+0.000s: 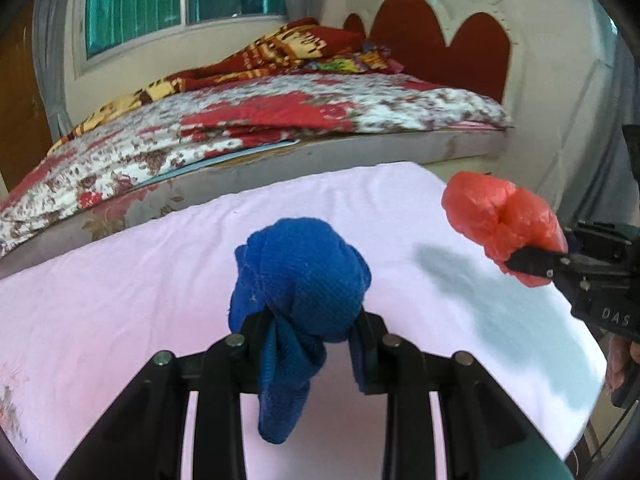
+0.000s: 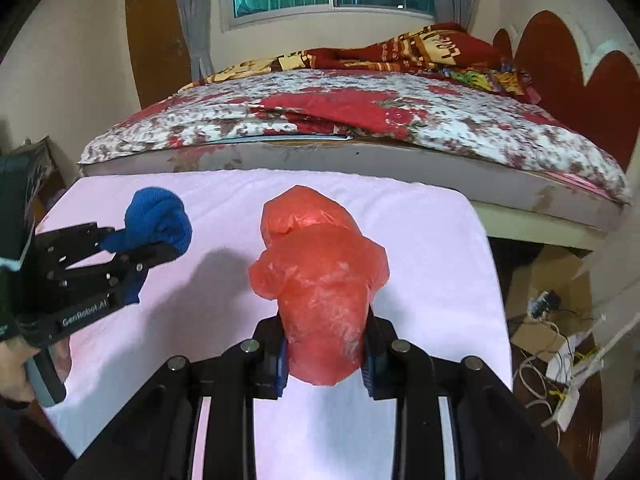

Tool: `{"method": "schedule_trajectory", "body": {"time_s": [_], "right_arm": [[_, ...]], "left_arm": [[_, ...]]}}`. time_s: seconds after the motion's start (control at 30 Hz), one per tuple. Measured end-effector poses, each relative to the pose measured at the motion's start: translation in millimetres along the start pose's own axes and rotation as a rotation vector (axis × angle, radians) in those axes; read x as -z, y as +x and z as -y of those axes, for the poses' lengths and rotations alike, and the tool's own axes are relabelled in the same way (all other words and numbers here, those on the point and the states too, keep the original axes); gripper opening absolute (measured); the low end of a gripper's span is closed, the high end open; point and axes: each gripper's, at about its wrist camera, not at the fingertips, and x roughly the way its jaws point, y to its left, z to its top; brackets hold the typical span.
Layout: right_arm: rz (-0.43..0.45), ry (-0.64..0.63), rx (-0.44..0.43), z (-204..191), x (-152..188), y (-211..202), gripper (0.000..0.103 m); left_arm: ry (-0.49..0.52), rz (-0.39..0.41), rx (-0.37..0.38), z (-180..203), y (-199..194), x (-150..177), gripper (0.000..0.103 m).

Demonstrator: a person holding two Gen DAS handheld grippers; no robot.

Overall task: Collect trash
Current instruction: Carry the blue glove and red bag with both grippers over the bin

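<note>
The left hand-held gripper [image 1: 308, 344] is clamped on a crumpled blue cloth [image 1: 300, 276], and the right hand-held gripper [image 2: 326, 354] on a crumpled red plastic bag [image 2: 320, 280]. Both are held above the pink-covered worktop [image 2: 420, 240]. Keep both grips firm while carrying. Each bundle's long axis runs forward from the jaws.

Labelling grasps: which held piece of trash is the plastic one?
The crumpled red bag in the right gripper; the left gripper holds a blue knitted cloth.

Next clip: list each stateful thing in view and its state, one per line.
Blue knitted cloth: bunched, gripped, lifted off table.
Red plastic bag: crumpled, gripped, lifted.
Left gripper: jaws shut on cloth.
Right gripper: jaws shut on bag.
Pink tablecloth: spread flat.
</note>
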Motion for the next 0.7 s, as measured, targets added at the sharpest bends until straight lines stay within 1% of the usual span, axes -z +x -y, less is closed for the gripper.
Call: {"method": "schedule_trajectory", "body": {"time_s": [0.13, 0.27, 0.47, 0.6, 0.7], "right_arm": [[0.023, 0.000, 0.017, -3, 27, -48, 0.030], [0.052, 0.023, 0.019, -4, 46, -90, 0.030], [0.097, 0.060, 0.032, 0, 75, -146, 0.030], [0.112, 0.100, 0.071, 13, 109, -183, 0.030], [0.113, 0.144, 0.103, 27, 140, -206, 0.030]], "left_arm": [[0.020, 0.017, 0.025, 19, -30, 7, 0.031], [0.053, 0.037, 0.035, 40, -58, 17, 0.031], [0.087, 0.054, 0.072, 69, -92, 36, 0.031], [0.133, 0.064, 0.109, 99, -109, 50, 0.031], [0.178, 0.057, 0.130, 124, -113, 60, 0.031]]}}
